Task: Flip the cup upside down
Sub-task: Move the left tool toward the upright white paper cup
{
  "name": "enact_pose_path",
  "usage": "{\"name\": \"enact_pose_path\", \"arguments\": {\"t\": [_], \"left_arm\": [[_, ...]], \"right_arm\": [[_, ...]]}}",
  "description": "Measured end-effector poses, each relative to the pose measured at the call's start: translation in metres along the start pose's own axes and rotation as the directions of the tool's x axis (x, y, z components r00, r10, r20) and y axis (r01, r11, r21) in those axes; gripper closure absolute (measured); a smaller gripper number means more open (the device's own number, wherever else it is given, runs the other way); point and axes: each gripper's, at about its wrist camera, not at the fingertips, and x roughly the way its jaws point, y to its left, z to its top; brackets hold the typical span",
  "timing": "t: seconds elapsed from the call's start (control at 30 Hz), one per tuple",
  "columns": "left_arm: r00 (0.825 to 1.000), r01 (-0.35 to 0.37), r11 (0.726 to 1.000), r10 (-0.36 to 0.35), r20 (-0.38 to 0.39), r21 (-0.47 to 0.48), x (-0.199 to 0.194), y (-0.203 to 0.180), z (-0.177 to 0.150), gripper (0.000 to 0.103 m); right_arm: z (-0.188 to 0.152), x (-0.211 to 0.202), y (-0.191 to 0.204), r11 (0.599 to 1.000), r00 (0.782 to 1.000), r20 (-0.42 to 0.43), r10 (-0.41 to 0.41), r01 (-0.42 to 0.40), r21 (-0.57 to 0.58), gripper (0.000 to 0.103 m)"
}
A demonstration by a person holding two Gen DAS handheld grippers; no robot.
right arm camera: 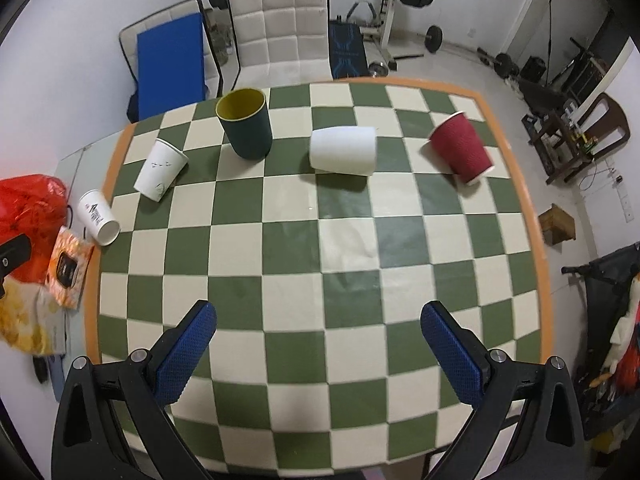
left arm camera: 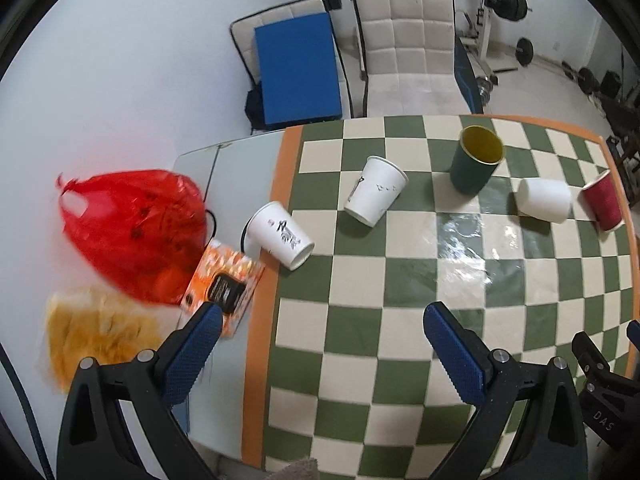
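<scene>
1. Fingers of the left gripper point(left arm camera: 320, 320) are spread wide apart with nothing between them, held above the near part of the surface point(left arm camera: 360, 360).
2. The right gripper point(right arm camera: 318, 316) is likewise held wide apart and empty over the checkered cloth point(right arm camera: 320, 280).
3. Five cups are seen across the far side: a dark green cup point(right arm camera: 246, 128) standing upright, mouth up; a plain white cup point(right arm camera: 344, 151) lying on its side; a red cup point(right arm camera: 462, 148); and two printed white cups point(right arm camera: 160, 170) point(right arm camera: 98, 216) at the left.
</scene>
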Motion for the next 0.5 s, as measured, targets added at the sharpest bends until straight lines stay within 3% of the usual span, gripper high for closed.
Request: {"name": "enact_pose_path", "arguments": {"t": [0.3,0.5], "left_arm": [[0.998,0.021,0.998,-0.018,-0.066,0.053,0.076,-0.007,0.061,0.000],[0.987,0.067,0.990,-0.047,-0.156,0.126,0.129,-0.024,0.094,0.000]], "right_arm": [[0.051,0.075,0.045,1.000,0.997,-0.074,-0.003,0.001,-0.021,0.000],[0.077,0.124,0.063,1.000,0.991,-0.133,-0.010,0.007,-0.022,0.000]]}}
